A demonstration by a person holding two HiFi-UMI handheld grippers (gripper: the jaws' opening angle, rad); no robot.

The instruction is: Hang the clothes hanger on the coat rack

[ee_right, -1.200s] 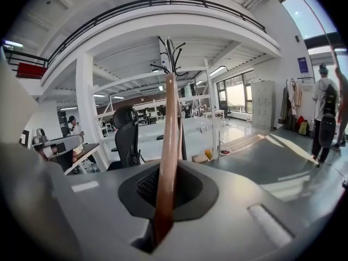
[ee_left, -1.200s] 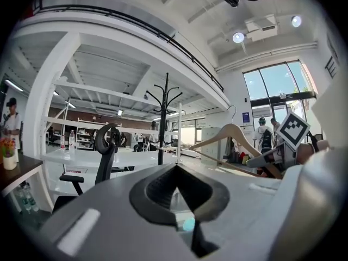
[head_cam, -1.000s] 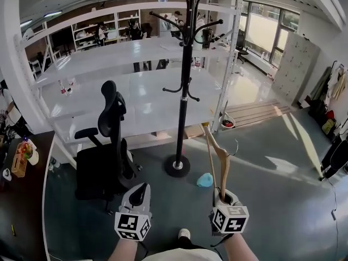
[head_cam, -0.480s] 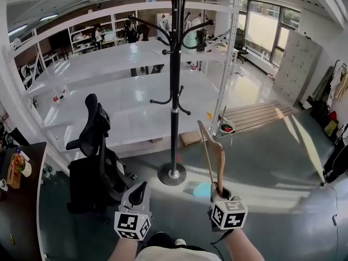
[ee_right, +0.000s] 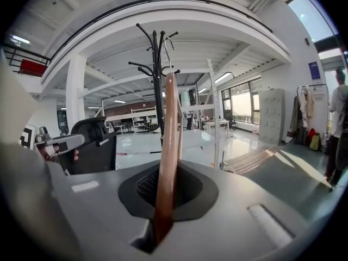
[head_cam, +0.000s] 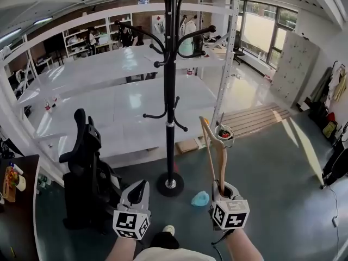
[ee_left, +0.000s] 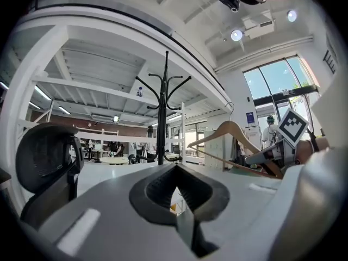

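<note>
A tall black coat rack (head_cam: 169, 86) stands on a round base on the floor ahead, its curved hooks near the top; it also shows in the left gripper view (ee_left: 164, 107) and the right gripper view (ee_right: 157, 80). My right gripper (head_cam: 224, 193) is shut on a wooden clothes hanger (head_cam: 215, 154), which points up and away, to the right of the rack's pole. The hanger (ee_right: 167, 145) fills the middle of the right gripper view, and the hanger (ee_left: 231, 140) shows at the right of the left gripper view. My left gripper (head_cam: 137, 193) is shut and holds nothing, low and left of the rack.
A black office chair (head_cam: 84, 173) stands left of the rack. White shelving (head_cam: 109, 80) runs behind it, with a white post (head_cam: 225, 64) at right. A light blue object (head_cam: 199, 199) lies on the floor near the rack's base. A dark desk (head_cam: 16, 211) is at far left.
The view has drawn nearer to the rack and shifted; the rack now sits left of the hanger and the chair further left. Both grippers keep their pose, the hanger still held.
</note>
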